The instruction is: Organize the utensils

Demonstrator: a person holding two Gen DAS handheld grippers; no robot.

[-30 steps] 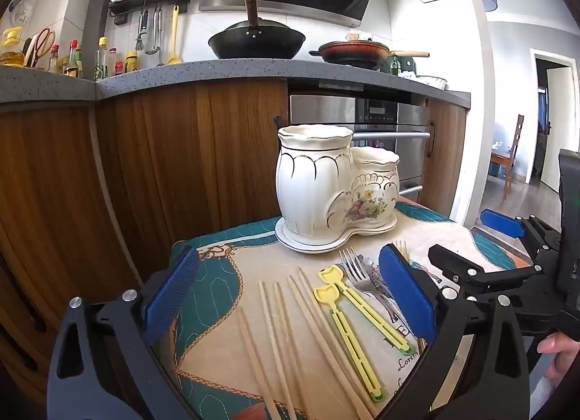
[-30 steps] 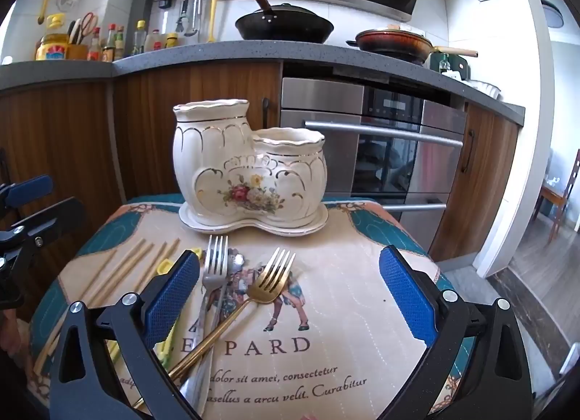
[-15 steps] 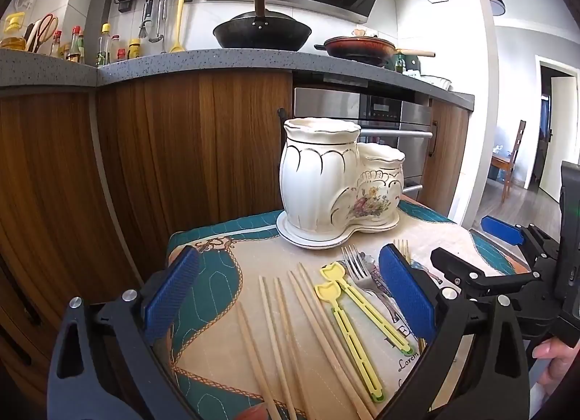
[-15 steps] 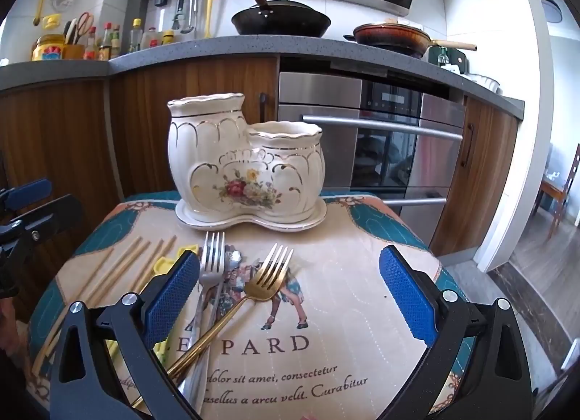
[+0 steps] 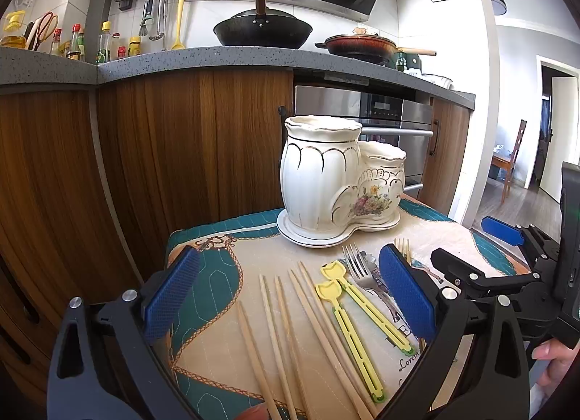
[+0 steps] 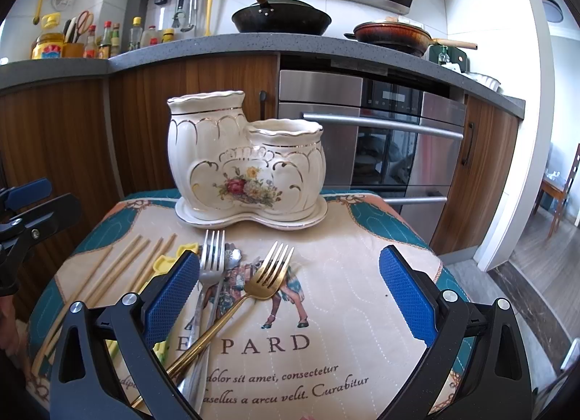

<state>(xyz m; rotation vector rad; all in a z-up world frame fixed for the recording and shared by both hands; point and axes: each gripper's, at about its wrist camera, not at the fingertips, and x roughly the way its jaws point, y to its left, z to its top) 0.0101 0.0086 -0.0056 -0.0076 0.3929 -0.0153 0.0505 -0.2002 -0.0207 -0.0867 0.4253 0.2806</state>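
Note:
A white ceramic two-cup utensil holder [image 5: 333, 181] [image 6: 246, 170] with a flower print stands on its saucer at the back of a cloth-covered stool. In front of it lie several wooden chopsticks [image 5: 282, 333] [image 6: 108, 278], two yellow plastic picks [image 5: 355, 318], a silver fork [image 6: 210, 271] [image 5: 359, 271] and a gold fork [image 6: 253, 293]. My left gripper [image 5: 290, 300] is open and empty above the chopsticks. My right gripper [image 6: 290, 296] is open and empty above the forks; it also shows at the right of the left wrist view [image 5: 507, 257].
The quilted cloth [image 6: 344, 311] with printed lettering covers the small stool. Behind are wooden kitchen cabinets [image 5: 163, 152], a steel oven [image 6: 380, 144], and a grey counter [image 6: 199, 46] with a wok and a pan. A doorway opens at the right [image 5: 554, 137].
Both grippers have risen and drawn slightly closer to the holder; the scene sits a little lower in both views. Nothing on the cloth has moved.

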